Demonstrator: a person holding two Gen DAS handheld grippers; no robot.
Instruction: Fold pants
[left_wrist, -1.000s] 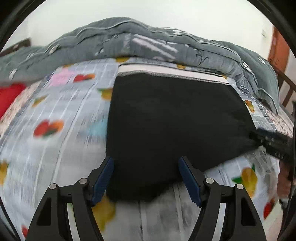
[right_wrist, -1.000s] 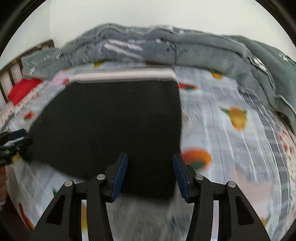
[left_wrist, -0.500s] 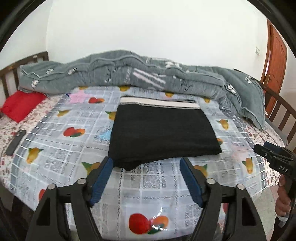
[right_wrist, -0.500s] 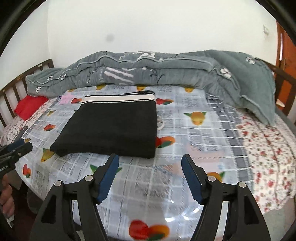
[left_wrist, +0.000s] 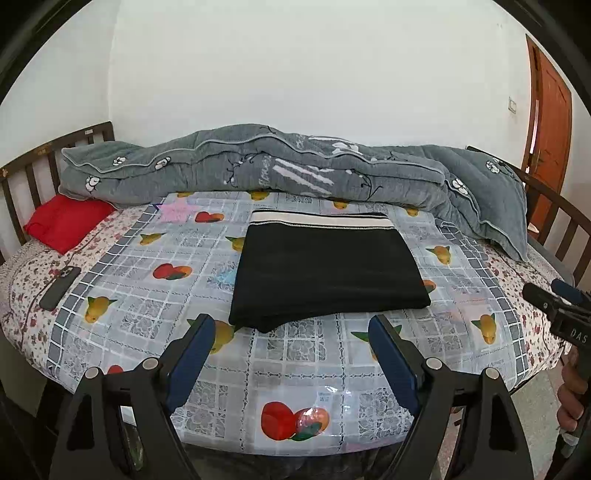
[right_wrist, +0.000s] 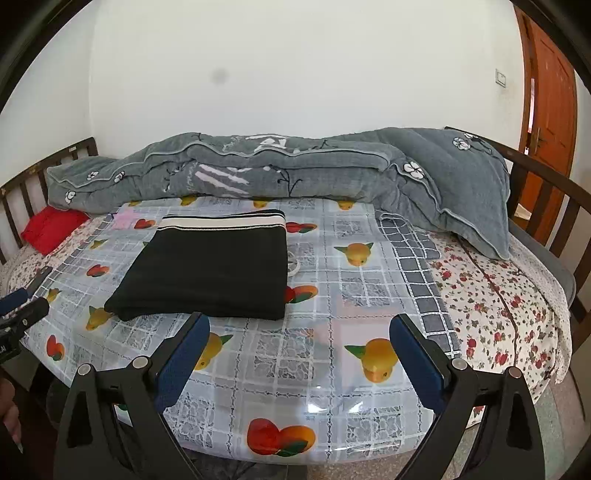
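Both tongs stand wide and empty above the near edge of the bed, their jaws having just been opening: the left tongs (left_wrist: 291, 332) and the right tongs (right_wrist: 299, 332) hold nothing. Beyond them the black pants (left_wrist: 325, 273) lie folded flat on the fruit-print sheet (left_wrist: 147, 291), striped waistband toward the grey quilt (left_wrist: 258, 166) along the wall.

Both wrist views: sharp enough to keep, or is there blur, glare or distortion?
Left wrist: sharp; fisheye bows the bed's near edge; glare on the glossy fruit-print cover. Right wrist: also sharp; glare patch on the cover; dark smudge on the wall or lens; black pants show little detail.
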